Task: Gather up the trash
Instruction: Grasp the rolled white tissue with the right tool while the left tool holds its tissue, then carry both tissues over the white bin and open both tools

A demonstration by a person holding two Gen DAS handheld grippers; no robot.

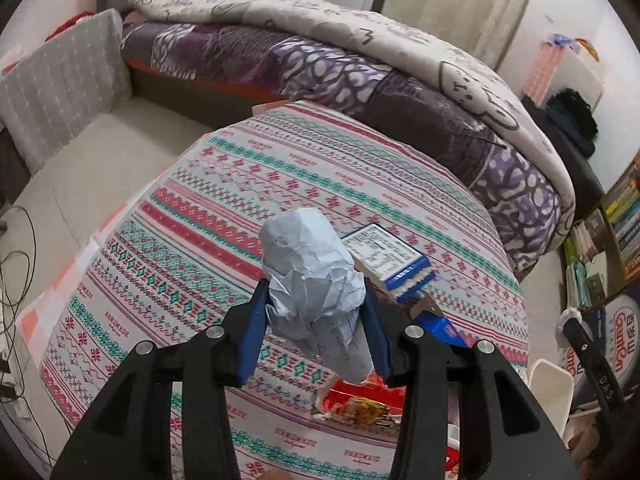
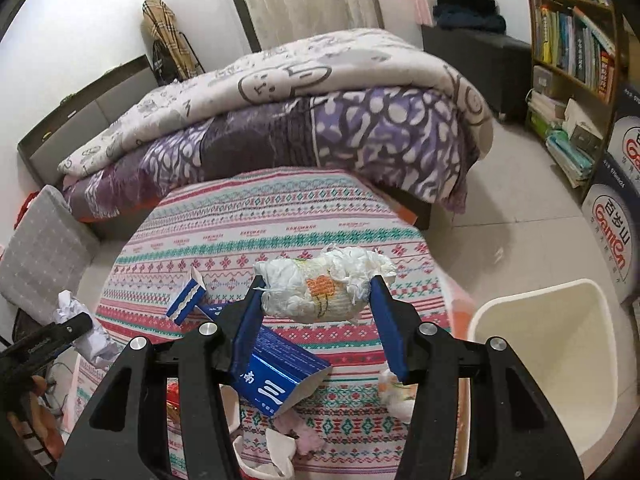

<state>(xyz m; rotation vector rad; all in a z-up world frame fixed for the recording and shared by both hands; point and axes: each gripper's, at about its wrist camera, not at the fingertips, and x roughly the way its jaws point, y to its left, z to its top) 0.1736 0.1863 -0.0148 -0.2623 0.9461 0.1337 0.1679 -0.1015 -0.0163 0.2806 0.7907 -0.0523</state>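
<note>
Trash is seen scattered over a table covered by a patterned cloth (image 2: 280, 216), which stands against a bed heaped with a purple and white quilt (image 2: 340, 128). A white bin (image 2: 560, 344) is set on the floor just beside the table's right edge, and a bookshelf (image 2: 572, 40) is seen against the far right wall. On the cloth a torn blue carton (image 2: 276, 376) is lying near the front, with a red wrapper (image 1: 360, 400) beside it. A crumpled ball of pale paper (image 1: 316, 280) is clamped between the blue pads of the left gripper (image 1: 316, 344) and is held clear of the cloth. A wadded white tissue with an orange print (image 2: 320, 288) is pinched endwise by the right gripper (image 2: 320, 320), also lifted above the table, to the left of the bin
</note>
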